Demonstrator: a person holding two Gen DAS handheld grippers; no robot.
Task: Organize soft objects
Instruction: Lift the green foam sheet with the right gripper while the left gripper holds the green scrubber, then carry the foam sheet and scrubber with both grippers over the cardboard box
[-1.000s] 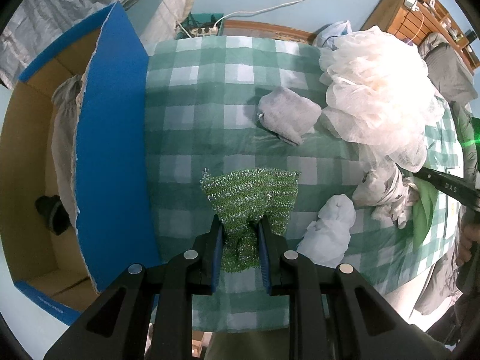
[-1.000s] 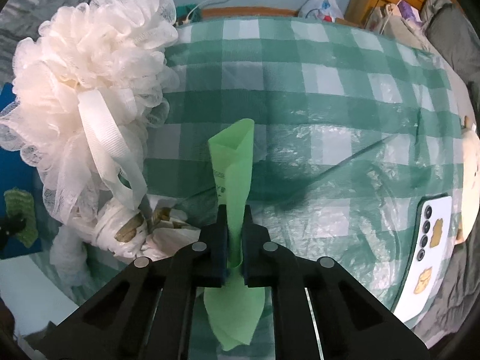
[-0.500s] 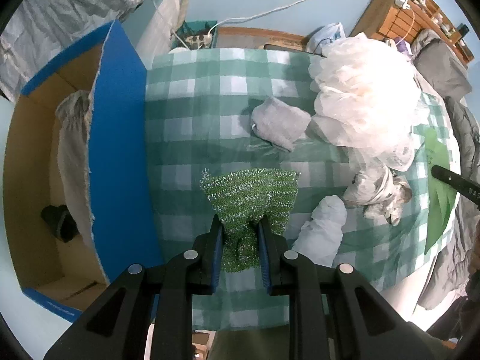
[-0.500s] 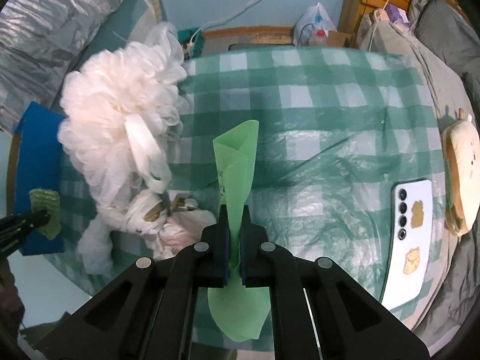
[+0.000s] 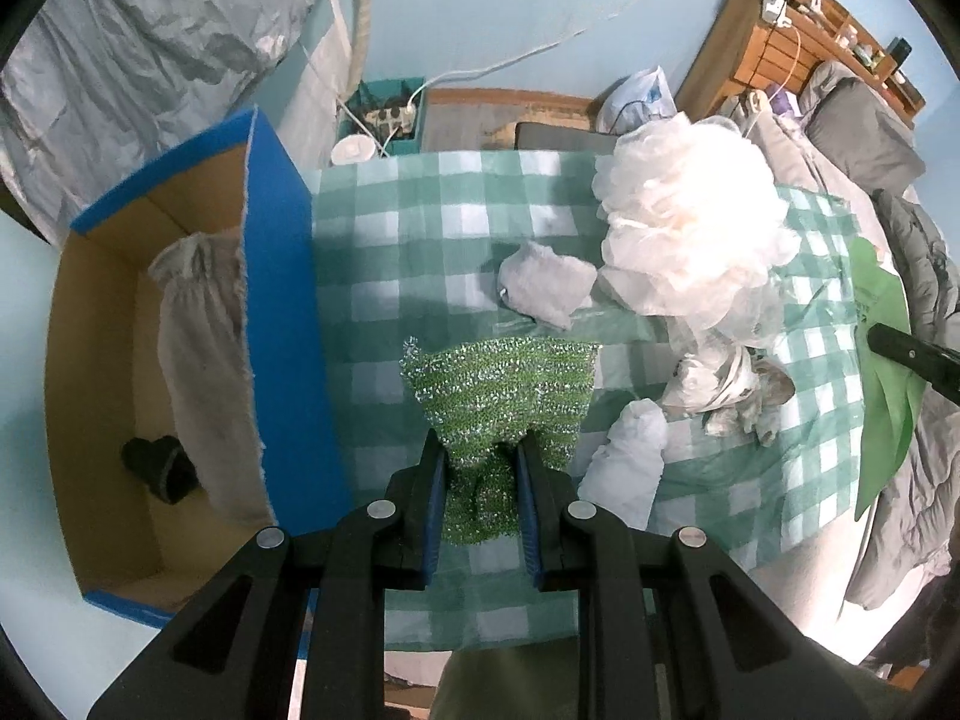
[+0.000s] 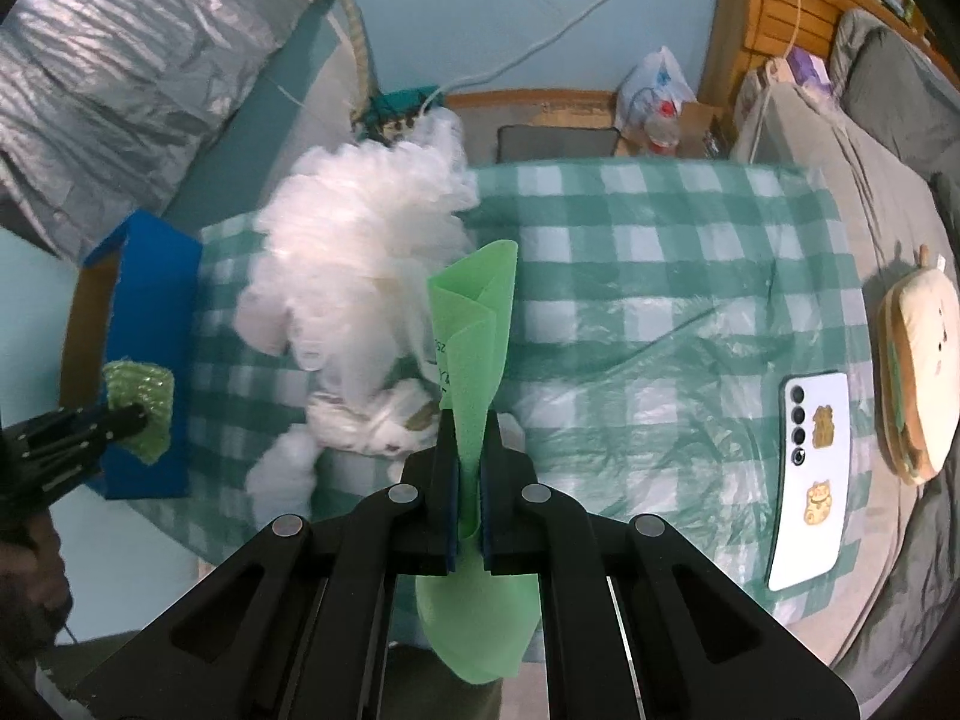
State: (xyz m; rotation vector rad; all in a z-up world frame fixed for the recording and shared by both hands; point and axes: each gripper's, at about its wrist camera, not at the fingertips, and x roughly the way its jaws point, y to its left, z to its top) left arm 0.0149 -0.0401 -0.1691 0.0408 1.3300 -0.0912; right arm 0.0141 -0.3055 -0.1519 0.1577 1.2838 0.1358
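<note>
My left gripper (image 5: pixel 480 450) is shut on a sparkly green scrubbing cloth (image 5: pixel 501 387) and holds it high above the green checked table (image 5: pixel 420 240), just right of the blue cardboard box (image 5: pixel 282 312). My right gripper (image 6: pixel 471 426) is shut on a folded light green sheet (image 6: pixel 477 336) and holds it above the table; the sheet also shows in the left wrist view (image 5: pixel 882 372). A big white mesh pouf (image 5: pixel 684 228), a grey cloth (image 5: pixel 546 291), a white sock (image 5: pixel 630 450) and a crumpled white bundle (image 5: pixel 720 384) lie on the table.
The open box holds a grey cloth (image 5: pixel 204 372) and a black object (image 5: pixel 159 468). A white phone (image 6: pixel 813 468) and a plush toy (image 6: pixel 918 366) lie at the table's right side. A bed (image 6: pixel 888 90) stands to the right, a silver cover (image 5: pixel 150 60) to the left.
Both grippers have risen well above the table with their cloths still held; the table and box look smaller. The right gripper has shifted toward the pouf.
</note>
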